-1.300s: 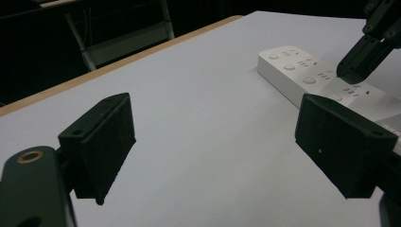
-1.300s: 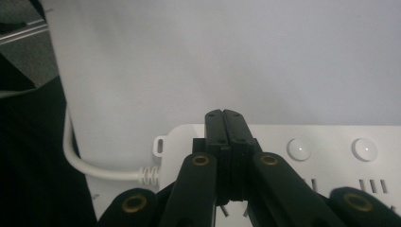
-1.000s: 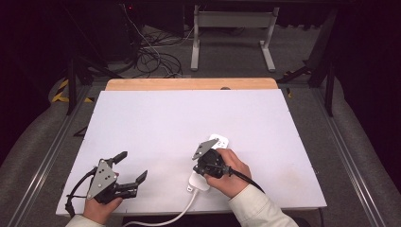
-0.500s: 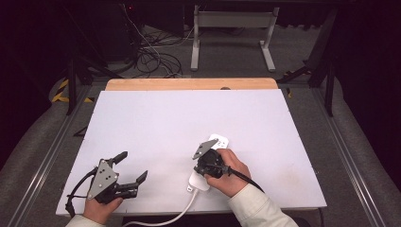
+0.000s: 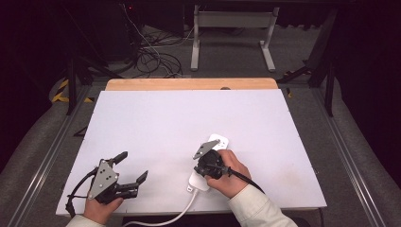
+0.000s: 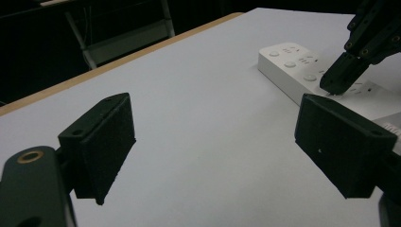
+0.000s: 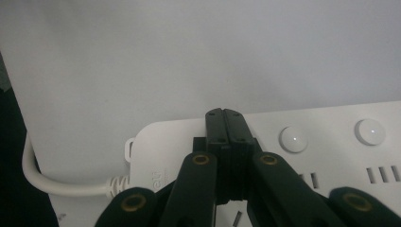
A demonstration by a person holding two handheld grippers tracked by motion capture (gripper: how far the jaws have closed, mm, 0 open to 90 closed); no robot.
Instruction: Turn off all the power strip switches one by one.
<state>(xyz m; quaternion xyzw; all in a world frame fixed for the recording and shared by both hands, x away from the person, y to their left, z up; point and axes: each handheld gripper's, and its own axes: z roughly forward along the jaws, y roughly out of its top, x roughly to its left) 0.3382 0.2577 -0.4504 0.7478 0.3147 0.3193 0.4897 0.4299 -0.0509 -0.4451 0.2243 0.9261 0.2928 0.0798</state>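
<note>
**One power strip, two grippers: right tip on the strip**

I count one white power strip lying on the white table, near its front edge, with one white cord leaving its near end. My right gripper has its jaws pressed together, tip down on the strip's top face. Two round buttons show beside the tip. My left gripper, jaws spread wide with nothing between them, sits well apart to the left.
</note>
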